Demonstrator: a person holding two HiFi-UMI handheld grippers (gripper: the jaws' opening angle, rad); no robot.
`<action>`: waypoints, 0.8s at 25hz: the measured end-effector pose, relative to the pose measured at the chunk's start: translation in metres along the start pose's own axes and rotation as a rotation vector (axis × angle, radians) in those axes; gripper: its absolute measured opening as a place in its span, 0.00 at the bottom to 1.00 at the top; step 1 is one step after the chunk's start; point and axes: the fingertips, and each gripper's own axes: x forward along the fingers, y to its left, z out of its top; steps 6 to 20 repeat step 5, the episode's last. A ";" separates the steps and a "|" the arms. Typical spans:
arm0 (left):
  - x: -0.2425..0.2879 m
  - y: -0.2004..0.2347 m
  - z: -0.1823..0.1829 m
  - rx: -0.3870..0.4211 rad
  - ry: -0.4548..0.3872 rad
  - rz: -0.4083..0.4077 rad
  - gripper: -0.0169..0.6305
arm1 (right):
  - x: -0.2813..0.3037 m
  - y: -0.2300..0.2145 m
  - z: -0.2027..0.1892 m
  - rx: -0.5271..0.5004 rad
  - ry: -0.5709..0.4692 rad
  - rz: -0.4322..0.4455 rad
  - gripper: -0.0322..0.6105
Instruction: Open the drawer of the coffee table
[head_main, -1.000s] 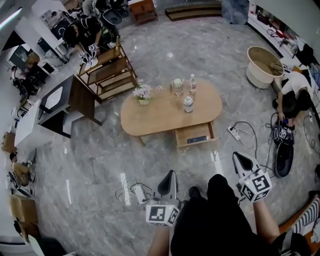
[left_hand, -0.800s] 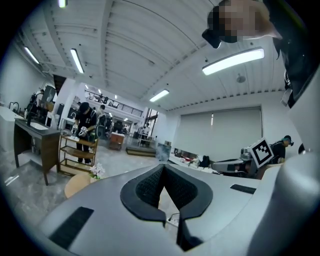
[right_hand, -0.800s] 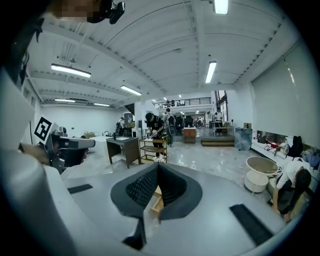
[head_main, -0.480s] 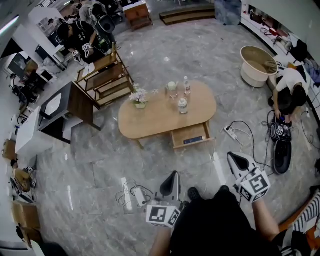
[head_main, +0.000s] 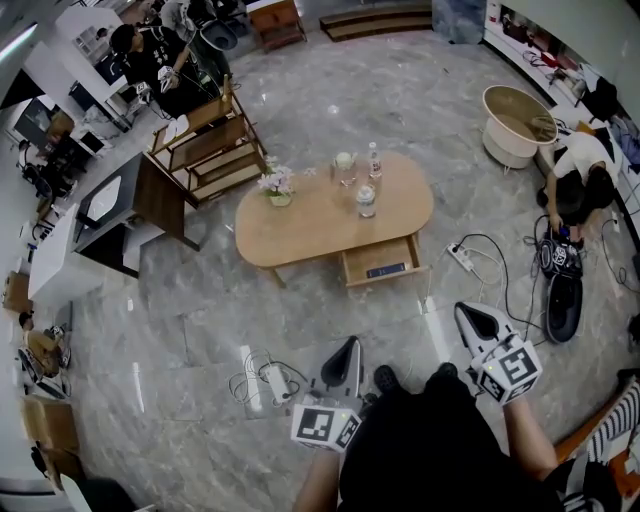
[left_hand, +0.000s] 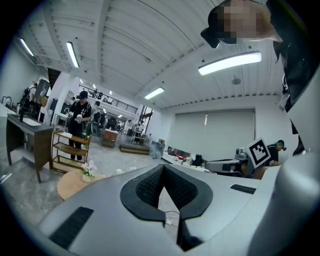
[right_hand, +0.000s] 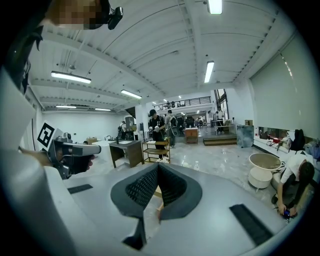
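Note:
The oval wooden coffee table (head_main: 300, 225) stands on the marble floor ahead of me. Its drawer (head_main: 382, 263) is pulled out at the near right side, with a dark flat item inside. On the tabletop are a flower pot (head_main: 279, 186), a glass (head_main: 345, 164) and two bottles (head_main: 367, 200). My left gripper (head_main: 346, 349) and right gripper (head_main: 472, 316) hang well short of the table, both shut and holding nothing. In the left gripper view the table (left_hand: 70, 182) peeks out at the left, behind the shut left gripper (left_hand: 170, 220). The right gripper (right_hand: 151, 214) shows shut in its own view.
A cable and power strip (head_main: 270, 380) lie on the floor near my left gripper. Another power strip (head_main: 462, 257) with cords lies right of the table. A wooden shelf (head_main: 208, 150), a dark desk (head_main: 130, 205), a round tub (head_main: 516, 122) and several people surround the area.
The table sits a little farther up and away in the head view than a second ago. Both grippers have stayed shut at the bottom of the picture.

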 end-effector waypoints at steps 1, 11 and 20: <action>-0.001 0.002 -0.001 0.004 -0.002 0.005 0.05 | 0.001 0.000 -0.001 0.000 -0.002 0.002 0.07; -0.001 0.009 -0.006 0.005 -0.003 0.034 0.05 | 0.003 0.000 -0.003 -0.004 -0.006 0.004 0.07; -0.001 0.009 -0.006 0.005 -0.003 0.034 0.05 | 0.003 0.000 -0.003 -0.004 -0.006 0.004 0.07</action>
